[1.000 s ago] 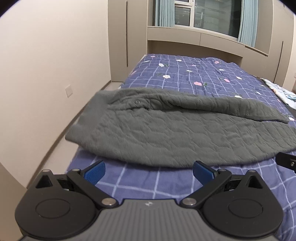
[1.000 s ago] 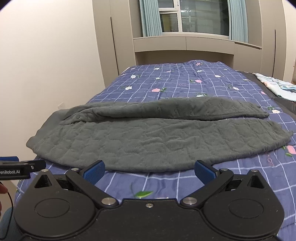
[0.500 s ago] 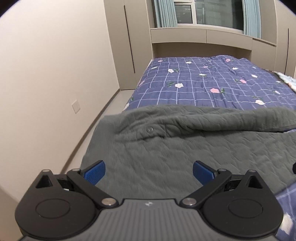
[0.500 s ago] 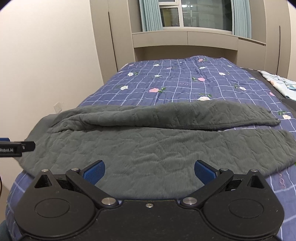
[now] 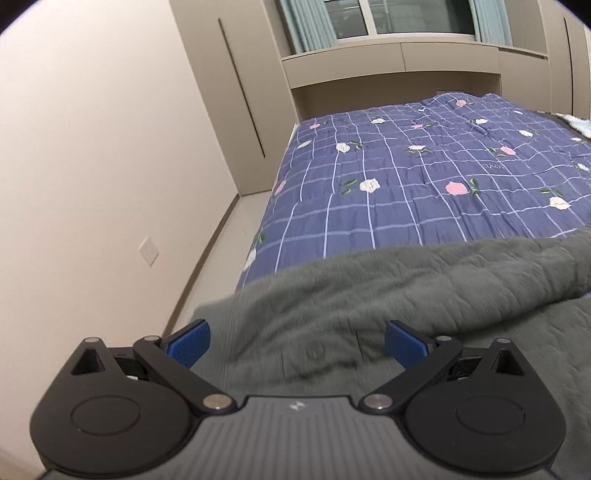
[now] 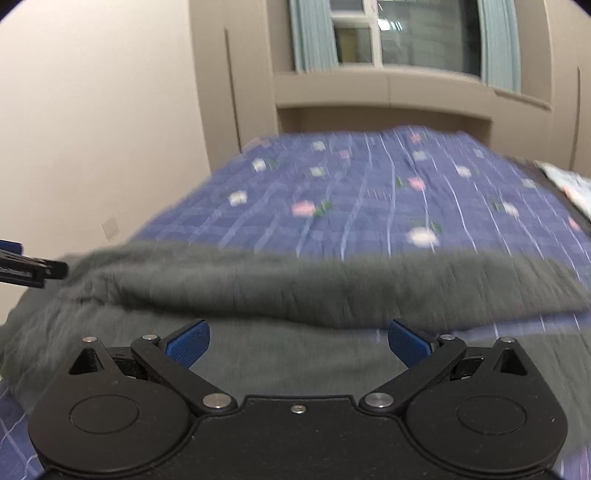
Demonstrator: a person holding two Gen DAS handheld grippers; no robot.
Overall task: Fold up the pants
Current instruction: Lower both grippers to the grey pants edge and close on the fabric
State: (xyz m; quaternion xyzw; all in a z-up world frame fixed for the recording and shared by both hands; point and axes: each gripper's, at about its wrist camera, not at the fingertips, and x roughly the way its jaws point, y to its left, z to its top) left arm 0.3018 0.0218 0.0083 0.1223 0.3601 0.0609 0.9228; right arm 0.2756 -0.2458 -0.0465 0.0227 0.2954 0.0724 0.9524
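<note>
A bed (image 5: 424, 177) with a blue checked, flower-printed quilt (image 6: 369, 199) fills most of both views, set against a beige wall (image 5: 92, 147) and built-in cupboards (image 5: 229, 92) under a curtained window (image 6: 399, 33). Across its near end lie the grey quilted pants (image 5: 424, 280), stretched sideways, with one layer lapped over the other along a raised fold (image 6: 295, 288). The left gripper (image 5: 297, 341) hangs low over the pants near the bed's left edge, jaws spread wide with nothing between the blue pads (image 5: 186, 345). The right gripper (image 6: 299, 341) hovers over the pants further along, jaws equally wide and holding nothing; this view is blurred. A white wall socket (image 5: 149, 251) sits low on the wall.
</note>
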